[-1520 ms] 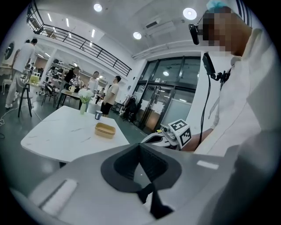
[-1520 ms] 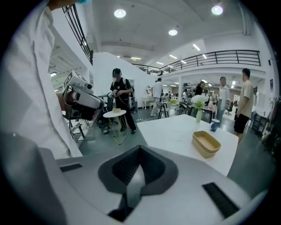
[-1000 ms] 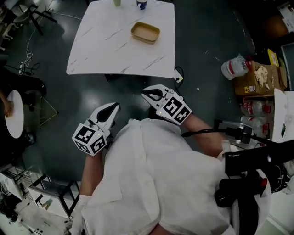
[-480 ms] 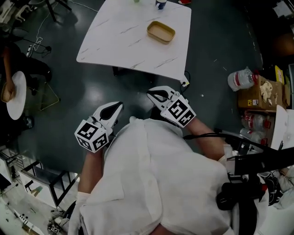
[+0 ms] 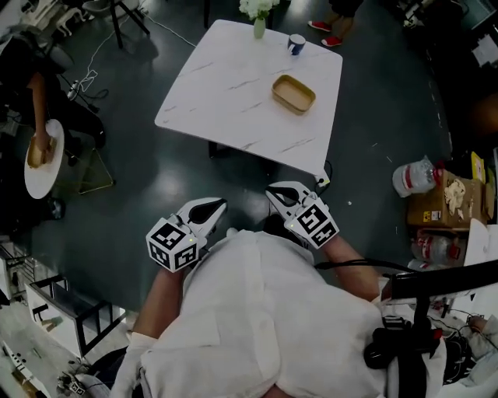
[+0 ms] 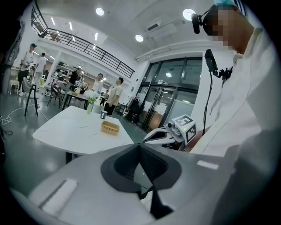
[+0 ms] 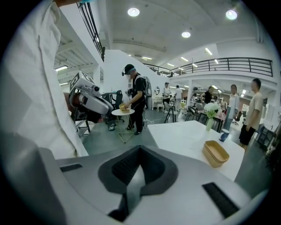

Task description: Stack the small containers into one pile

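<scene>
A single tan oblong container stands on the white marble table, toward its right side; it is a stack of several nested containers, also seen off to the right. Both grippers hang over the dark floor, close to the person's body and well short of the table. My left gripper is shut with nothing in it; its pads meet. My right gripper is also shut and empty.
A blue cup and a vase of flowers stand at the table's far edge. A person works at a small round table at left. A cardboard box and a plastic bag lie on the floor at right.
In the head view the table and container now sit lower and further right, and the table's far edge with cup and vase has come into view. Both grippers stay shut near the body.
</scene>
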{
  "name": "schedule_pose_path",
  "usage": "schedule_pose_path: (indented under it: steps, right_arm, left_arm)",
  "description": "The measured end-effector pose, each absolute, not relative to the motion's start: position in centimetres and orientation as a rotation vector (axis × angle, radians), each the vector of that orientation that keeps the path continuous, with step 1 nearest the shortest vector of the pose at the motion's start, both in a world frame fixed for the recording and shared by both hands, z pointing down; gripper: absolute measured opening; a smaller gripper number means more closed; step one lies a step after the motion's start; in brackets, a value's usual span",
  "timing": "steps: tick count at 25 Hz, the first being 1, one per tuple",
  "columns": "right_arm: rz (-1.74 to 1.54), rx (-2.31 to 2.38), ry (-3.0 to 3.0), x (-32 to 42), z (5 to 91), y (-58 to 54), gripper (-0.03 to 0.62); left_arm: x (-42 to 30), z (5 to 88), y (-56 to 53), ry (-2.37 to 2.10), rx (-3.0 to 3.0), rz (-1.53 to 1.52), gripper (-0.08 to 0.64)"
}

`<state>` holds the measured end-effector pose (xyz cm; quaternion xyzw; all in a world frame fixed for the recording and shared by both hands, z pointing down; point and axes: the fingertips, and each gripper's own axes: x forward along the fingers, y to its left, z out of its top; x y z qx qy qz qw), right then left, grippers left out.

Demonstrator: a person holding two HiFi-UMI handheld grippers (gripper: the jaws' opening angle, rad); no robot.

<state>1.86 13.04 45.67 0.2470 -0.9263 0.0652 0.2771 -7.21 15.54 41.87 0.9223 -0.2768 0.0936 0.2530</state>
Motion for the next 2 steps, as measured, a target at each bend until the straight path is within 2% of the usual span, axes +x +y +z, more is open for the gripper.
schedule_pose_path:
  steps: [2]
  right_arm:
    - [0.197, 0.668, -2.476, 1.93, 45.63, 14.12, 0.005]
  left_arm:
    - [-7.11, 41.80, 16.39, -0.732, 2.496, 0.266, 0.008]
